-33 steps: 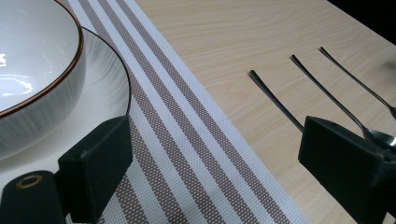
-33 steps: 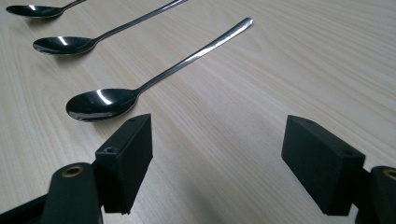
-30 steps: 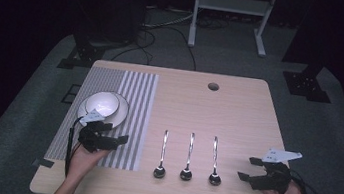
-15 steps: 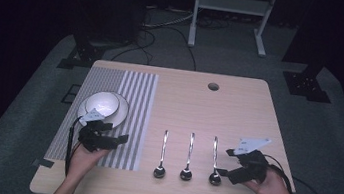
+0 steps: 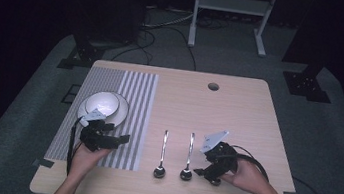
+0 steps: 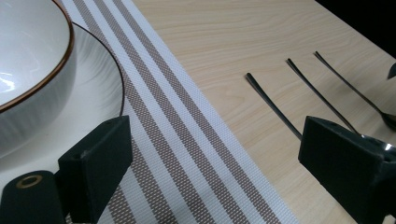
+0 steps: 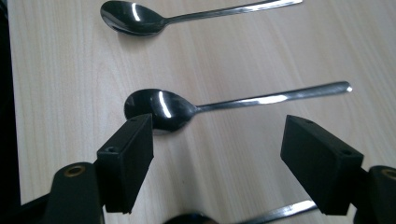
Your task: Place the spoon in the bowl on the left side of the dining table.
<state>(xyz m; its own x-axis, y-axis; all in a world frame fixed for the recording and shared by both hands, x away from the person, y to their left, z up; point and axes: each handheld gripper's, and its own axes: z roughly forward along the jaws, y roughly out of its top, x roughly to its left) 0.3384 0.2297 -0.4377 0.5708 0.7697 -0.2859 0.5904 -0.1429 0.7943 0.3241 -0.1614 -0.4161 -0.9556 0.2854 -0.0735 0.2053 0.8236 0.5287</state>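
Three steel spoons lie side by side on the wooden table (image 5: pixel 238 111). The left spoon (image 5: pixel 162 158) and the middle spoon (image 5: pixel 188 158) show in the high view; my right gripper (image 5: pixel 204 164) covers the third one. In the right gripper view the jaws of my right gripper (image 7: pixel 219 140) stand open, with the nearest spoon (image 7: pixel 280 211) low between them and the middle spoon (image 7: pixel 161 111) just beyond. My left gripper (image 5: pixel 121 140) rests open over the striped placemat (image 5: pixel 134 97), close to a white bowl (image 5: pixel 102 103) on a plate (image 5: pixel 121 113).
In the left gripper view the left gripper (image 6: pixel 219 154) is open over the placemat (image 6: pixel 187 154), with the bowl (image 6: pixel 28 60) and the plate (image 6: pixel 95 98) to one side and the spoon handles (image 6: pixel 275 107) to the other. A round hole (image 5: pixel 213 86) sits at the table's far edge.
My right gripper has moved left from the table's right edge to over the rightmost spoon, which it now covers. The left gripper has stayed put.
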